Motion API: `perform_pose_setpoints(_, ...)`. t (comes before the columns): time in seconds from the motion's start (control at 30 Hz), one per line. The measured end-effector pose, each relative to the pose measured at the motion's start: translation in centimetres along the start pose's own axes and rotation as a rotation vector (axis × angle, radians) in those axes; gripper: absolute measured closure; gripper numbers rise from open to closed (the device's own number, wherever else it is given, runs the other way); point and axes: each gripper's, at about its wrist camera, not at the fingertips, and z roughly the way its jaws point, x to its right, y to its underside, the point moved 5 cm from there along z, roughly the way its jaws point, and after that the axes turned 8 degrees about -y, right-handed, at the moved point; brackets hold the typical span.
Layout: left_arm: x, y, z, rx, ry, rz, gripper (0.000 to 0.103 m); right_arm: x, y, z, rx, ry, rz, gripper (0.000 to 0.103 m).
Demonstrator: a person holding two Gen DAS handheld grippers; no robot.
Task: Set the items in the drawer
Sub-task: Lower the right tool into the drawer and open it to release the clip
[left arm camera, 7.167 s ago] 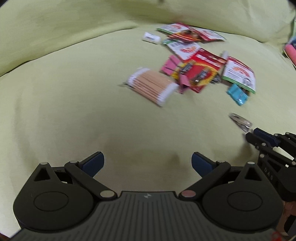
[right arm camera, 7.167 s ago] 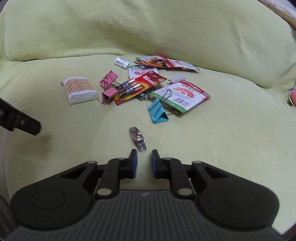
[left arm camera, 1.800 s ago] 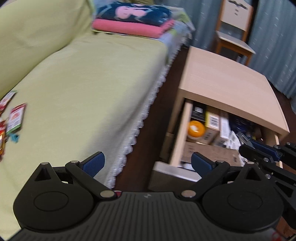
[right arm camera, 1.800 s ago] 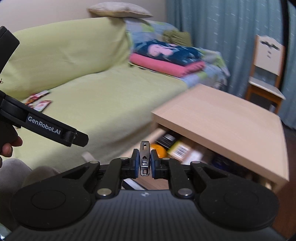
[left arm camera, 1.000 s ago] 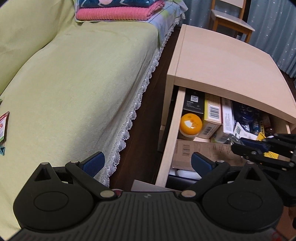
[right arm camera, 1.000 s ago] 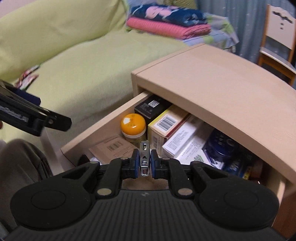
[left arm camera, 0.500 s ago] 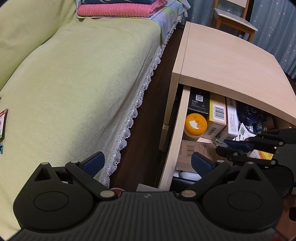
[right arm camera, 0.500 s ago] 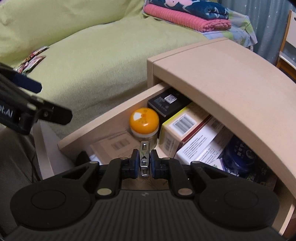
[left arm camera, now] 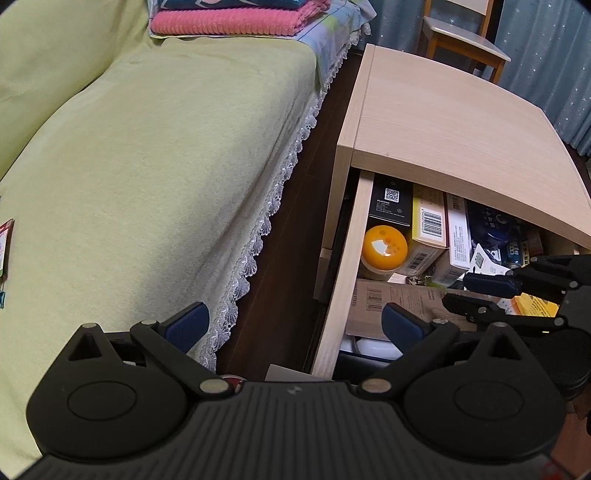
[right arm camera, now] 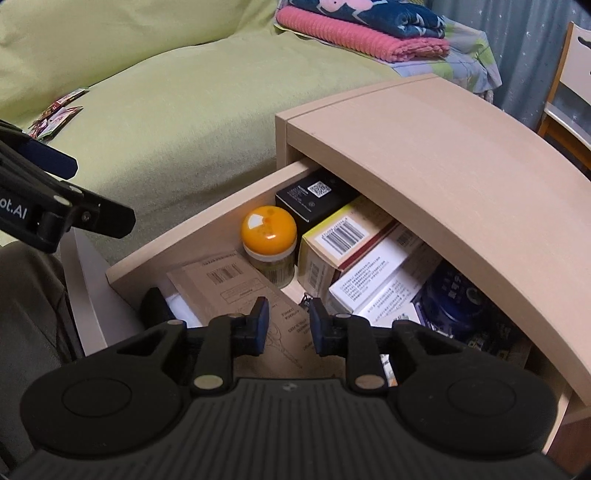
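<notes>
The light wooden drawer (right arm camera: 192, 229) stands pulled out from under the table top (right arm camera: 443, 155). It is packed with an orange-lidded jar (right arm camera: 268, 229), a black box (right arm camera: 314, 195), several barcoded cartons and a brown cardboard sleeve (right arm camera: 229, 284). My right gripper (right arm camera: 288, 325) hangs open just above the sleeve with nothing between its fingers. A small dark metal piece (right arm camera: 306, 300) shows past its right fingertip; I cannot tell whether it is the nail clipper. In the left wrist view the right gripper (left arm camera: 458, 291) reaches in over the drawer (left arm camera: 347, 266). My left gripper (left arm camera: 295, 321) is open and empty, left of the drawer.
The yellow-green sofa (left arm camera: 147, 166) with a lace hem runs along the left, and a dark floor gap (left arm camera: 295, 229) separates it from the drawer. Snack packets (right arm camera: 55, 114) lie on the seat. Folded pink and blue towels (right arm camera: 362, 33) and a wooden chair (left arm camera: 461, 40) stand farther back.
My right gripper has opened over the drawer, and the nail clipper it held half a second ago is no longer between its fingers. The left gripper has barely moved.
</notes>
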Motion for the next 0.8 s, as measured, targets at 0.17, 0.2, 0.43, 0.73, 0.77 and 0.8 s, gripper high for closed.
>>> perform_pose_setpoints(0.17, 0.0, 0.1, -0.1, 0.001, -0.002, 0.003, 0.003, 0.5, 0.2, -0.1, -0.01, 0.015, 0.018, 0.093)
perform_pose_setpoints(0.2, 0.0, 0.1, -0.1, 0.001, -0.002, 0.004, 0.003, 0.5, 0.2, -0.3, -0.006, 0.017, 0.021, 0.094)
perform_pose_setpoints(0.43, 0.2, 0.0, -0.4, 0.01, 0.001, 0.012, 0.003, 1.0, 0.2, -0.6, -0.003, 0.03, 0.032, 0.099)
perform_pose_setpoints(0.73, 0.6, 0.0, -1.2, 0.026, 0.01, 0.03, 0.003, 0.5, 0.3, -2.6, 0.041, 0.032, 0.071, 0.099)
perform_pose_setpoints(0.77, 0.8, 0.0, -1.4, 0.03, 0.014, 0.034, 0.003, 0.4, 0.5, -2.8, 0.044, 0.033, 0.077, 0.099)
perform_pose_setpoints(0.8, 1.0, -0.1, -1.5, 0.034, 0.018, 0.04, 0.003, 0.4, 0.6, -3.1, 0.046, 0.035, 0.083, 0.099)
